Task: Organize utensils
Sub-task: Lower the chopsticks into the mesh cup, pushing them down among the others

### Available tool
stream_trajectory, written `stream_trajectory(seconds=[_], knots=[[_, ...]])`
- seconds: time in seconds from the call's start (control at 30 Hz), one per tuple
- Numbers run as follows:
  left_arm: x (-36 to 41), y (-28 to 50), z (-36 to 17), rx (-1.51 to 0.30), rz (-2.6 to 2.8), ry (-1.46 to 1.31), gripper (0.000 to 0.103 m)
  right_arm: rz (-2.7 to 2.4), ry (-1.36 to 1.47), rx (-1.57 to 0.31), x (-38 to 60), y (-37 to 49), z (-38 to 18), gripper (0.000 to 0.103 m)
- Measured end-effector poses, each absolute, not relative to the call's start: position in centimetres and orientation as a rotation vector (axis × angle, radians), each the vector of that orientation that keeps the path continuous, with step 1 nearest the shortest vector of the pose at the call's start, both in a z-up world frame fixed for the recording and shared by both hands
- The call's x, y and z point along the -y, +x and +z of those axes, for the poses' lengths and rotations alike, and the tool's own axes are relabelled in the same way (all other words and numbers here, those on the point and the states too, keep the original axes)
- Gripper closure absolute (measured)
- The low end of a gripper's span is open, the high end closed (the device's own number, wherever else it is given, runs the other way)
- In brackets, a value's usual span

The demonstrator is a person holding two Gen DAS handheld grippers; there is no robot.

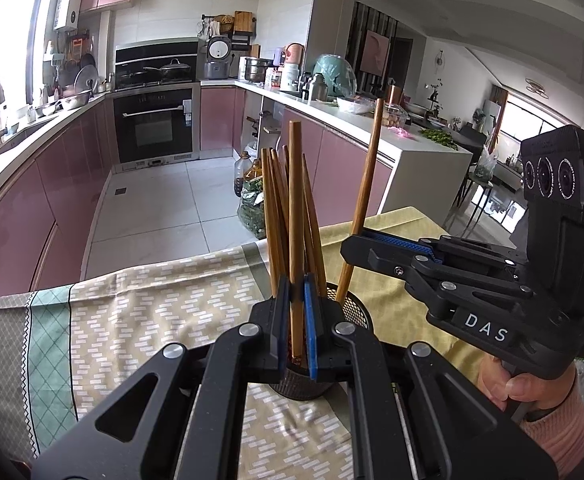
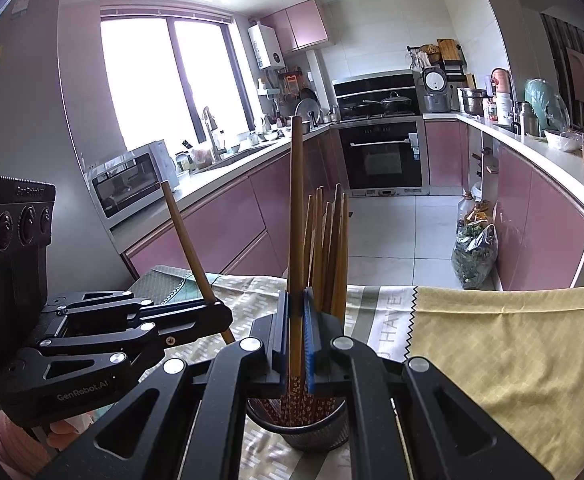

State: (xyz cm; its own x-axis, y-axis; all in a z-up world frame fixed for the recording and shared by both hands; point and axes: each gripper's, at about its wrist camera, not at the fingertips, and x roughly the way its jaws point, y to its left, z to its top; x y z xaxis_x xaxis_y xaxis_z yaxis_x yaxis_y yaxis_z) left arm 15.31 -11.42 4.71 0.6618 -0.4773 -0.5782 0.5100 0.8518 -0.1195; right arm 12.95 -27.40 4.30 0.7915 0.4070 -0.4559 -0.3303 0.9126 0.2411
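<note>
A black mesh holder [image 1: 353,314] [image 2: 305,434] stands on the cloth-covered table with several wooden chopsticks [image 1: 274,216] [image 2: 333,248] upright in it. My left gripper [image 1: 296,292] [image 2: 220,312] is shut on one chopstick [image 1: 295,200] [image 2: 184,232], whose patterned lower end reaches into the holder. My right gripper [image 2: 296,312] [image 1: 351,242] is shut on another chopstick [image 2: 296,200] [image 1: 367,176]; in the left wrist view it leans, its lower end at the holder's rim. Both grippers hover close together just above the holder.
A patterned yellow and green tablecloth [image 1: 152,312] [image 2: 499,344] covers the table. A hand in a pink sleeve [image 1: 531,396] grips the right tool. Beyond the table's far edge lie a tiled floor [image 1: 152,208], a bag of greens [image 2: 473,252] and pink kitchen cabinets.
</note>
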Motion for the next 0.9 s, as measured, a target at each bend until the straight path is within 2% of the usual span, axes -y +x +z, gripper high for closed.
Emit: stream_trajectory(seconds=[0.9], knots=[[12.5, 19.1, 2.3, -0.709, -0.562, 0.069, 0.095, 0.399, 0.152, -0.589, 27.0, 15.0, 2.2, 0.097]])
